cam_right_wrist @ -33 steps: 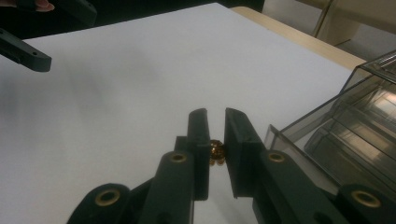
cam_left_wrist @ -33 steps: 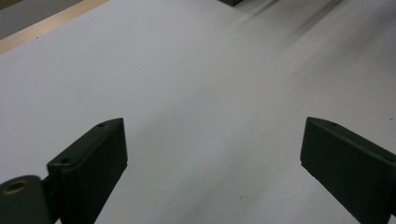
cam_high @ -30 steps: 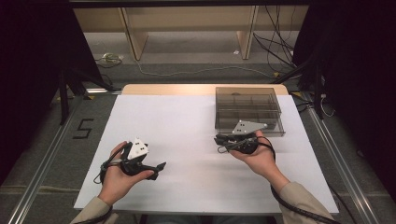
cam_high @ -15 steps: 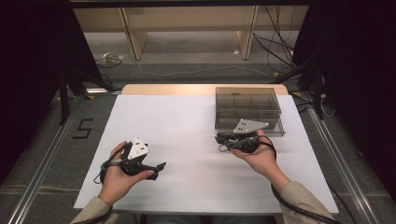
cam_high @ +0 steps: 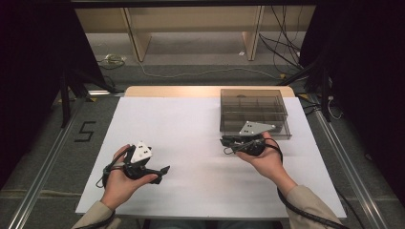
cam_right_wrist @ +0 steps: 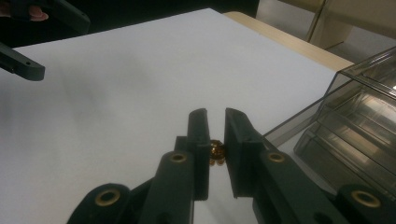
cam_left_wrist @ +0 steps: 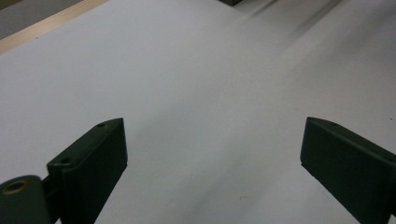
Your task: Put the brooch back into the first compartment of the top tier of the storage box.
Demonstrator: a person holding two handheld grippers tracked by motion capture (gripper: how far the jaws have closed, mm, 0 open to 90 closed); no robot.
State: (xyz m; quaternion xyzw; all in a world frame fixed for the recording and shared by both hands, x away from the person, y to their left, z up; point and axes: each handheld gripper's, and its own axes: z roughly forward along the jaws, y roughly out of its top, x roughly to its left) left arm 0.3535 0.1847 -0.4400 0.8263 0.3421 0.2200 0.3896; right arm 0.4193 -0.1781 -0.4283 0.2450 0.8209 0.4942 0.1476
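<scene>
Brass bit (cam_right_wrist: 215, 152) clamped in right gripper (cam_right_wrist: 215, 115), beside the clear box (cam_high: 254, 112) at its 7 o'clock. Drop-off into a compartment pending. Left gripper (cam_left_wrist: 212, 154) released, idle.

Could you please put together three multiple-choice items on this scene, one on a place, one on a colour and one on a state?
1. Where does the clear box stand on the table?
A. far right part
B. near left corner
C. in the middle

2. What colour is the small part between the right gripper's jaws?
A. blue
B. golden brown
C. white

3. How do the left gripper's jaws stand?
A. shut on a part
B. wide apart with nothing between them
C. shut on the box's wall

Answers:
1 A, the high view shows it at the far right, just beyond the right gripper.
2 B, it glints golden brown in the right gripper view.
3 B, bare white table shows between the jaws in the left gripper view.
</scene>
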